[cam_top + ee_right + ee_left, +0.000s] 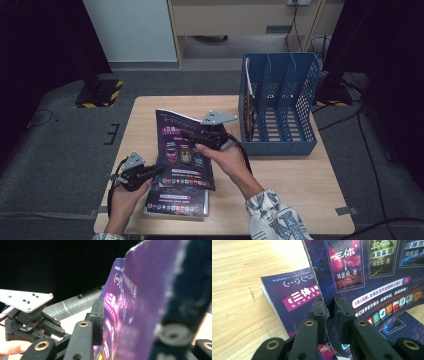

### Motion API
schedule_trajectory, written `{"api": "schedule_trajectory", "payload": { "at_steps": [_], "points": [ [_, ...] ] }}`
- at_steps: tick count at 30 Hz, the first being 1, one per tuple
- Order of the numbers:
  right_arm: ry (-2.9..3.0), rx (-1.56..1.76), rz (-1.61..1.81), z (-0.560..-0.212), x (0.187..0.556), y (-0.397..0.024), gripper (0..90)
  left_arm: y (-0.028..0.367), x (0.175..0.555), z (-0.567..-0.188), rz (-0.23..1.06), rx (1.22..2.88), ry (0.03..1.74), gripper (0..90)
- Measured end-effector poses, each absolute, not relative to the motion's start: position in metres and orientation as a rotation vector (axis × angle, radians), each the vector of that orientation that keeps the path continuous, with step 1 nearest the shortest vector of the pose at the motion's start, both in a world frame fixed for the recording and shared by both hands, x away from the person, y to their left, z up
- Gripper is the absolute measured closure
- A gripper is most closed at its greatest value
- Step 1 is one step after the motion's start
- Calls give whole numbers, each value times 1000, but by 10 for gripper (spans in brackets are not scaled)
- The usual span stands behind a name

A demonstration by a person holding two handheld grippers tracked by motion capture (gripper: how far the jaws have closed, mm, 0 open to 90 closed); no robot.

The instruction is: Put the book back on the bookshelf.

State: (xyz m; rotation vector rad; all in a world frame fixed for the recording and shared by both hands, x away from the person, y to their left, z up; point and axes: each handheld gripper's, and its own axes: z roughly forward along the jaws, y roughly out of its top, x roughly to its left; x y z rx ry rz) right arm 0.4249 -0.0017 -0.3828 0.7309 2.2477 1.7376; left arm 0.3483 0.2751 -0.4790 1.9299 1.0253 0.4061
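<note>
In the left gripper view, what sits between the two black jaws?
The raised purple magazine: its lower edge runs between the left gripper jaws, which pinch it. A second magazine lies flat on the wooden table behind.
</note>
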Motion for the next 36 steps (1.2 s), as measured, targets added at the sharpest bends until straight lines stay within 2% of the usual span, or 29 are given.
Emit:
{"api": "schedule_trajectory", "payload": {
  "at_steps": [5, 9, 19, 21, 23, 27, 29, 31, 32, 36],
  "points": [
    [2248, 752, 1734, -382, 427, -2, 684, 276, 348, -478, 415, 1922, 1021, 806],
    [2242, 769, 1724, -381, 428, -3, 768, 276, 347, -478, 423, 1923, 1018, 806],
    [2241, 780, 1736, -376, 431, -2, 741, 277, 347, -477, 431, 1916, 1017, 807],
    [2237, 786, 1741, -375, 432, -2, 760, 277, 347, -477, 431, 1915, 1019, 806],
    [2232, 794, 1733, -375, 432, -3, 825, 277, 347, -477, 433, 1916, 1020, 805],
    [2231, 810, 1720, -374, 431, -3, 839, 277, 348, -479, 442, 1910, 1028, 783],
    [2234, 805, 1729, -374, 430, -3, 840, 278, 349, -483, 441, 1886, 1055, 745],
    [2238, 792, 1732, -373, 429, -2, 840, 278, 351, -487, 443, 1883, 1092, 587],
    [2233, 786, 1731, -372, 429, -2, 840, 279, 352, -489, 447, 1881, 1113, 475],
    [2193, 767, 1759, -369, 427, -6, 841, 283, 354, -490, 460, 1846, 1156, 300]
  ]
}}
